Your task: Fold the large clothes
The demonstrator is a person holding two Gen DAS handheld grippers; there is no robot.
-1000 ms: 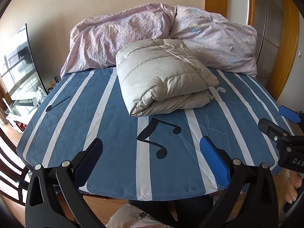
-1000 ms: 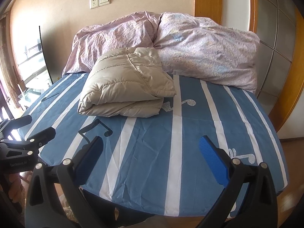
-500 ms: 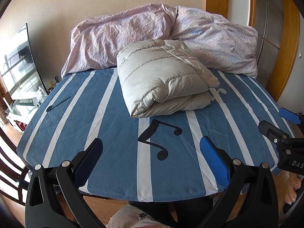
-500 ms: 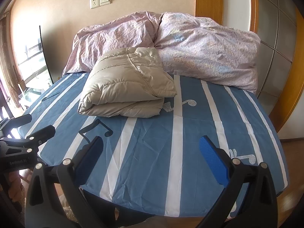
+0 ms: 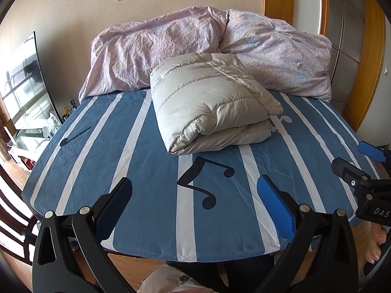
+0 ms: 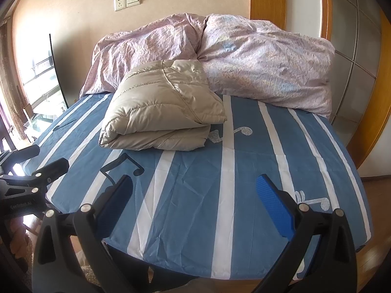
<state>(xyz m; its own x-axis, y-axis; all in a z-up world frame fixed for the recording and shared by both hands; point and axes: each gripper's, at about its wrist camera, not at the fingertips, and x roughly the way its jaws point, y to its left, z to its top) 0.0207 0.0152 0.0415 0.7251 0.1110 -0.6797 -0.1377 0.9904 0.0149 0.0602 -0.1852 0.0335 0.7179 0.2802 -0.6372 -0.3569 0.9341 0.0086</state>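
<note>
A beige puffer jacket (image 5: 210,102) lies folded into a thick bundle on the blue striped bed sheet (image 5: 136,171), far from both grippers; it also shows in the right wrist view (image 6: 161,112). My left gripper (image 5: 195,205) is open and empty, held above the near edge of the bed. My right gripper (image 6: 195,202) is open and empty, also held above the near edge. The right gripper also shows at the right of the left wrist view (image 5: 361,168). The left gripper also shows at the left of the right wrist view (image 6: 39,161).
A crumpled pink duvet (image 5: 200,46) lies piled at the head of the bed behind the jacket. A television (image 5: 22,83) stands to the left. A wooden door frame and glass panels (image 5: 352,39) stand to the right. The bed sheet also shows in the right wrist view (image 6: 244,171).
Both views have shifted only slightly; the jacket stays folded in place and both grippers remain open.
</note>
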